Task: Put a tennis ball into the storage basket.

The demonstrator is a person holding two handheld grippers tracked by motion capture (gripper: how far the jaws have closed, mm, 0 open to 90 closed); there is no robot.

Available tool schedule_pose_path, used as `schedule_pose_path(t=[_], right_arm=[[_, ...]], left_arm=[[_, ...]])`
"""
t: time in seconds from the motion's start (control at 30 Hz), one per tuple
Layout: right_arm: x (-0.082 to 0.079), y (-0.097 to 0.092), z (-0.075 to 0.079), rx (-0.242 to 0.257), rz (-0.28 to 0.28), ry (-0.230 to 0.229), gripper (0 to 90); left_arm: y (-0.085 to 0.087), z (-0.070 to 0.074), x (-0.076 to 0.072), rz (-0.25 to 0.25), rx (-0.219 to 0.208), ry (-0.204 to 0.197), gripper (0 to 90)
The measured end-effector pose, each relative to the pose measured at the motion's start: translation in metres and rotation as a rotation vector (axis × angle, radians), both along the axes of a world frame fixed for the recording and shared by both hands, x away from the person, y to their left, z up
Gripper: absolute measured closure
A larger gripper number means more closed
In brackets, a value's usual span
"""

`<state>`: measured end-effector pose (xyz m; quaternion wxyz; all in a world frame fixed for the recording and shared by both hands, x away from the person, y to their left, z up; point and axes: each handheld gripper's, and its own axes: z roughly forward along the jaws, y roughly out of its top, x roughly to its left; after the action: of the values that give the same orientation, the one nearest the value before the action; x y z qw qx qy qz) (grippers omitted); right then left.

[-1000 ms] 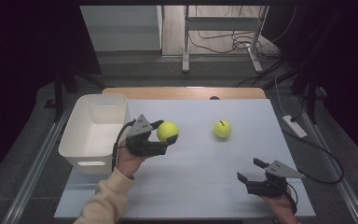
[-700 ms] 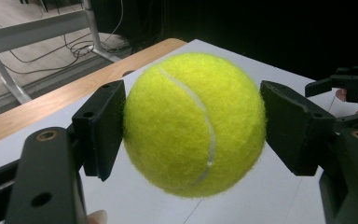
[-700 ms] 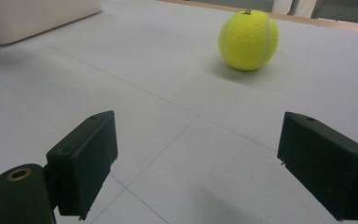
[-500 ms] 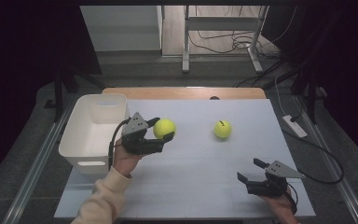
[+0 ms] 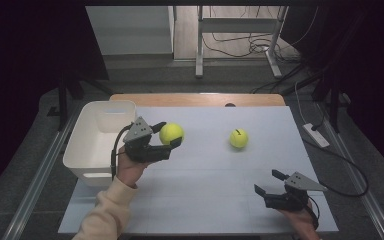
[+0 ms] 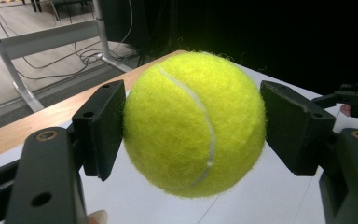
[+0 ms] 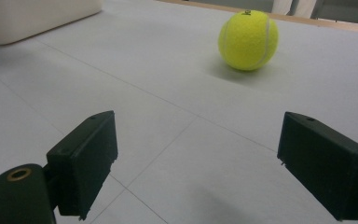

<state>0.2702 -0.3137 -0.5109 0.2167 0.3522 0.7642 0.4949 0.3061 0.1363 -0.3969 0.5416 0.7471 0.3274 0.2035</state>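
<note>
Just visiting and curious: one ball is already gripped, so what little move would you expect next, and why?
Probably carrying the held tennis ball sideways over the white bin. The left hand-held gripper clamps it clear of the table, right beside the bin, while the right hand-held gripper rests open, away from the other ball.

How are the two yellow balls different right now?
The ball in the left tool is pinched between two black jaws, while the other ball is touched by nothing. The held ball sits beside the white bin; the free ball rests out on the grey table, ahead of the open right tool. The free ball shows a dark mark on top; the held one shows only its white seam. Both are fuzzy yellow tennis balls.
</note>
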Motion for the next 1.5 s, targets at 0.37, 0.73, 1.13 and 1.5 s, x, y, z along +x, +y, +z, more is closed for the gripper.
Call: schedule_pose_path(t=[0.37,0.73,1.13,1.5], right_arm=[[0.0,0.0,0.0,0.0,0.0,0.0,12.1],[0.0,0.0,0.0,0.0,0.0,0.0,12.1],[0.0,0.0,0.001,-0.001,-0.002,0.0,12.1],[0.0,0.0,0.001,0.0,-0.003,-0.004,12.1]], left_arm=[[0.007,0.008,0.001,0.016,-0.006,-0.011,26.8],[0.013,0.013,0.005,0.032,-0.012,-0.007,26.9],[0.029,0.021,0.011,0.073,-0.033,-0.008,26.9],[0.046,0.029,0.014,0.121,-0.042,-0.014,26.9]])
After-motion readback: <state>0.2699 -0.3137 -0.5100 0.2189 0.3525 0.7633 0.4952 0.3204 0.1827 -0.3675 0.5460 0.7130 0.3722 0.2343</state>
